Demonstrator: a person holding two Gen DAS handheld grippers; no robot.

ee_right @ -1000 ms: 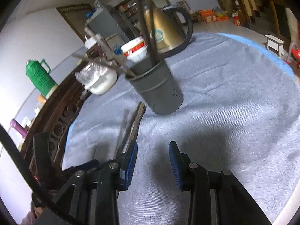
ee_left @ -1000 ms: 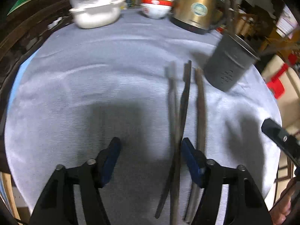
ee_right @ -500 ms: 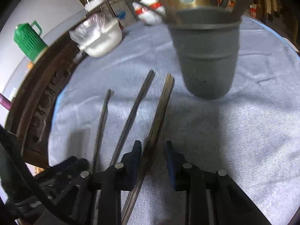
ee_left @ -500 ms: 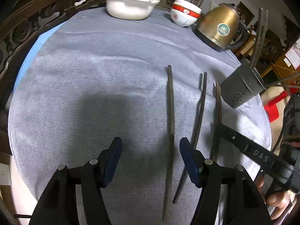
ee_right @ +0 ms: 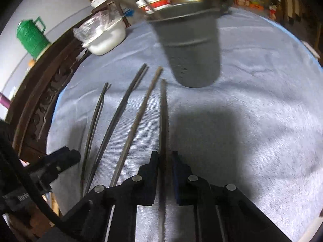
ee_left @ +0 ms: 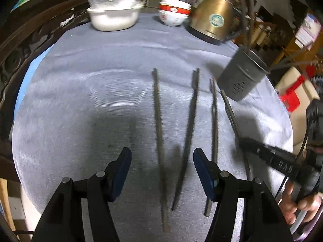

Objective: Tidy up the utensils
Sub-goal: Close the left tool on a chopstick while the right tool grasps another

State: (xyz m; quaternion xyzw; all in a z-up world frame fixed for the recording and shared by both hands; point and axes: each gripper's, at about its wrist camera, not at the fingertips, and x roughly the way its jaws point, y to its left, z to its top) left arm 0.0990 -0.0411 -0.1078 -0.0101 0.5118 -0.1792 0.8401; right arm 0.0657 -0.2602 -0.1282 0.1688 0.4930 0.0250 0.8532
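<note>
Your right gripper (ee_right: 164,161) has just been closing, and its jaws now pinch the rightmost chopstick (ee_right: 163,109), the one lying nearest the grey holder (ee_right: 191,46), so the carry is short. Your left gripper (ee_left: 162,161) hangs open over two other chopsticks (ee_left: 157,111), gripping nothing. They all lie loosely side by side on the grey cloth (ee_left: 80,90), pointing toward the holder. The holder stands upright beyond them, sticks already in it.

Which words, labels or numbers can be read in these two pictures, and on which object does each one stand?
"DA", then cut off: raised letters on the right gripper, seen from the left wrist.
Round label on the brass kettle: too blurred to read.
Red band on the stacked bowls: print too small to read.
Pale letters on the left gripper, at the right wrist view's lower left edge: too blurred.
</note>
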